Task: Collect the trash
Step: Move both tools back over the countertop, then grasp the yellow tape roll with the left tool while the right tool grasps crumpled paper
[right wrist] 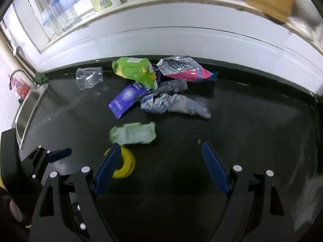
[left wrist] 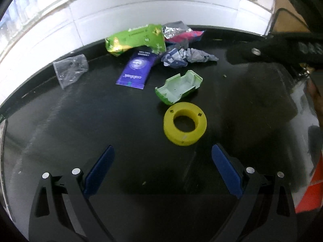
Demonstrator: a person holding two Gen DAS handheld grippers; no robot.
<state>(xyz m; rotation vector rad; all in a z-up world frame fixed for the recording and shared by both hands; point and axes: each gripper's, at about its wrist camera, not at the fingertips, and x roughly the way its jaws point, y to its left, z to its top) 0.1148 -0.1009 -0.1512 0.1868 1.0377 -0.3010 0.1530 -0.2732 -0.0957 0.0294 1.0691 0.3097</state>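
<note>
Black counter [left wrist: 80,121] against white wall. Trash heaped at back: wrappers [left wrist: 137,38], purple packet [left wrist: 136,68], yellow ring [left wrist: 184,126] nearest. Your left gripper [left wrist: 162,162] and right gripper [right wrist: 159,158] gape wide, empty, angled down, likely ready for first grab.

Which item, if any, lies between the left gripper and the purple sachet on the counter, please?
Nothing visible does. The left gripper is open and empty, with bare black counter up to the purple sachet. The yellow ring sits off to the right.
</note>
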